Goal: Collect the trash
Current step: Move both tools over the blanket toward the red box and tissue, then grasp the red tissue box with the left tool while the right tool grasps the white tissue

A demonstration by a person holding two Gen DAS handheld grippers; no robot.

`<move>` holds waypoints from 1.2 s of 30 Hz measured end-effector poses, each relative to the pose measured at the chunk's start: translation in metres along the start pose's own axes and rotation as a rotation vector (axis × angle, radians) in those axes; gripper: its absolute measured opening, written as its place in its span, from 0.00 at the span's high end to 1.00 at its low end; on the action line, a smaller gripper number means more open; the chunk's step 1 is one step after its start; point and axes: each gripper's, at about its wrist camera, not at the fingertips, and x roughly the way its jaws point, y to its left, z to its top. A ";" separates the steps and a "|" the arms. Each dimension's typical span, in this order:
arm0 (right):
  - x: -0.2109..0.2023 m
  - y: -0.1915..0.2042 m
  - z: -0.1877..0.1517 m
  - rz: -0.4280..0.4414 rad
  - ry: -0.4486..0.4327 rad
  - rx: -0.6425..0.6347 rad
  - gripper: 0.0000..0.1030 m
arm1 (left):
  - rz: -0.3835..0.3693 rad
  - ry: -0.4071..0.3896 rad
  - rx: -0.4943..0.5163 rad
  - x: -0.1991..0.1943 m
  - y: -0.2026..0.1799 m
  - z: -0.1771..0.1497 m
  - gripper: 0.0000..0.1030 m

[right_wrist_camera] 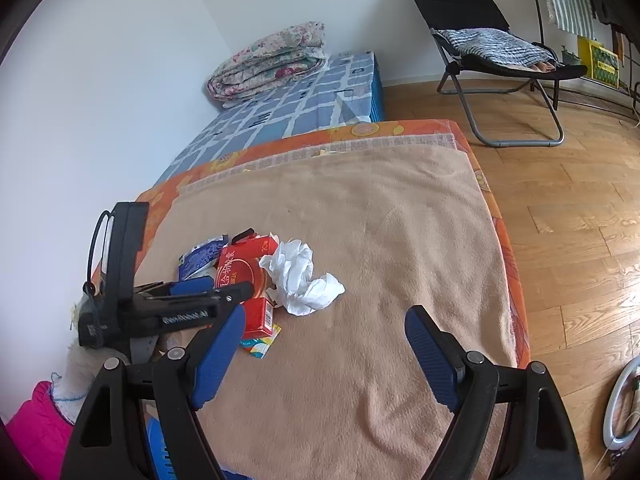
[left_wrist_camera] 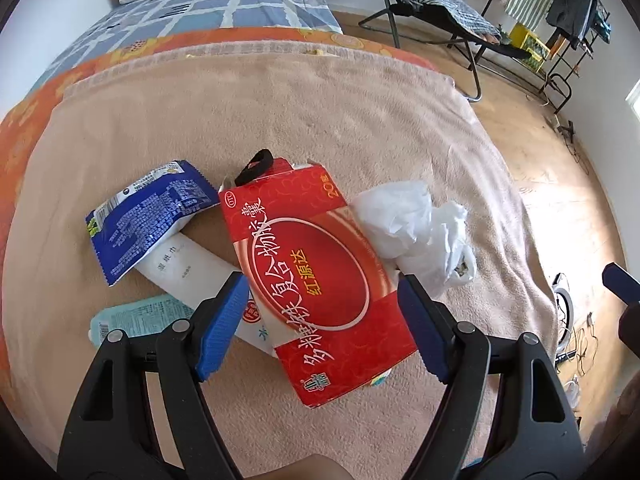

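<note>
A pile of trash lies on the tan blanket (left_wrist_camera: 360,120). A red medicine box (left_wrist_camera: 316,280) lies on top, between the open fingers of my left gripper (left_wrist_camera: 320,308), which hovers just over it. Beside it are a blue snack wrapper (left_wrist_camera: 148,216), a white wet-wipe packet (left_wrist_camera: 188,272), a teal packet (left_wrist_camera: 136,316), a black hair tie (left_wrist_camera: 256,166) and crumpled white tissue (left_wrist_camera: 416,232). In the right wrist view the red box (right_wrist_camera: 244,276) and the tissue (right_wrist_camera: 300,280) lie left of centre. My right gripper (right_wrist_camera: 324,340) is open and empty above bare blanket, nearer than the pile.
The blanket covers an orange mattress (right_wrist_camera: 400,128), with a blue checked mattress (right_wrist_camera: 312,96) and a folded quilt (right_wrist_camera: 272,60) behind. A black folding chair (right_wrist_camera: 500,52) stands on the wooden floor (right_wrist_camera: 580,200) at right. Cables and a white ring lamp (right_wrist_camera: 624,408) lie at the blanket's right edge.
</note>
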 end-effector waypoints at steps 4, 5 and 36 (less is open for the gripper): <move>0.003 -0.001 0.000 0.006 0.007 0.020 0.18 | 0.031 -0.006 0.019 0.000 -0.006 0.002 0.23; 0.003 -0.001 0.000 0.008 0.008 0.020 0.18 | 0.040 -0.010 0.023 0.000 -0.007 0.004 0.23; 0.062 0.005 0.019 0.015 0.067 0.087 0.22 | -0.150 -0.004 -0.149 0.011 0.032 0.007 0.58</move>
